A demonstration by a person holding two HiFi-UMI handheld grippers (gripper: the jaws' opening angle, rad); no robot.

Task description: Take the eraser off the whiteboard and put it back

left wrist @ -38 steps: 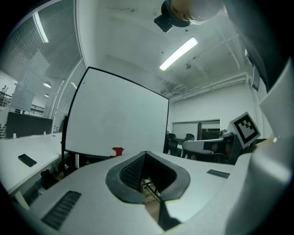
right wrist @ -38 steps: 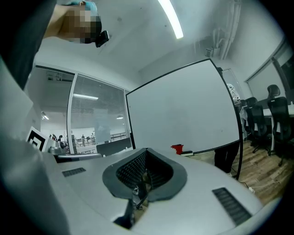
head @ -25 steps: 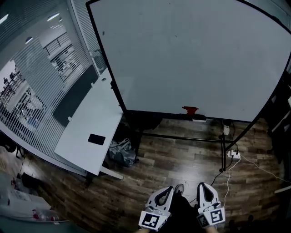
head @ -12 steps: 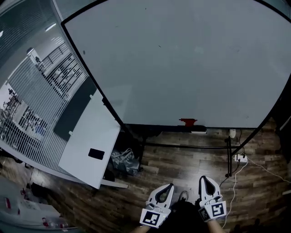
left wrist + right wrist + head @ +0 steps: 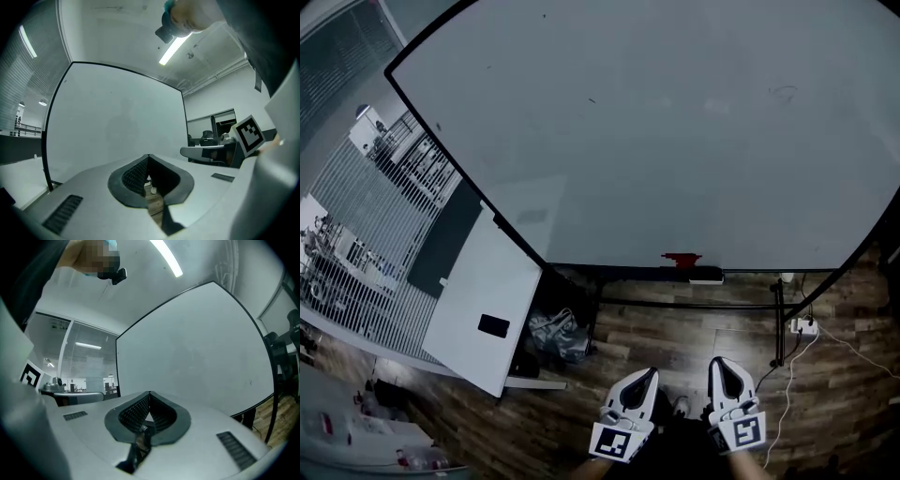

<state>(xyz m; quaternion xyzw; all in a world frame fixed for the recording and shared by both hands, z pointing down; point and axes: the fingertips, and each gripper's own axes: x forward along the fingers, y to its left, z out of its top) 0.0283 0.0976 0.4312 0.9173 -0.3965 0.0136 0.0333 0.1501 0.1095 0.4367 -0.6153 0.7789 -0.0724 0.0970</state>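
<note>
Both tongs, the left gripper (image 5: 647, 374) and the right gripper (image 5: 718, 362), had their jaws pressed together on nothing. At twelve o'clock, one red eraser (image 5: 682, 260) sat at the bottom edge of the single whiteboard (image 5: 675, 141). Wood floor (image 5: 675, 342) lay beneath, with one white desk (image 5: 478, 295) at ten o'clock.

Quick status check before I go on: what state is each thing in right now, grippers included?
Whiteboard: upright, almost blank, faint marks only.
Eraser: at the whiteboard's bottom edge, untouched.
Left gripper: fingers together, empty.
Right gripper: fingers together, empty.
Bag: slumped on the floor.
</note>
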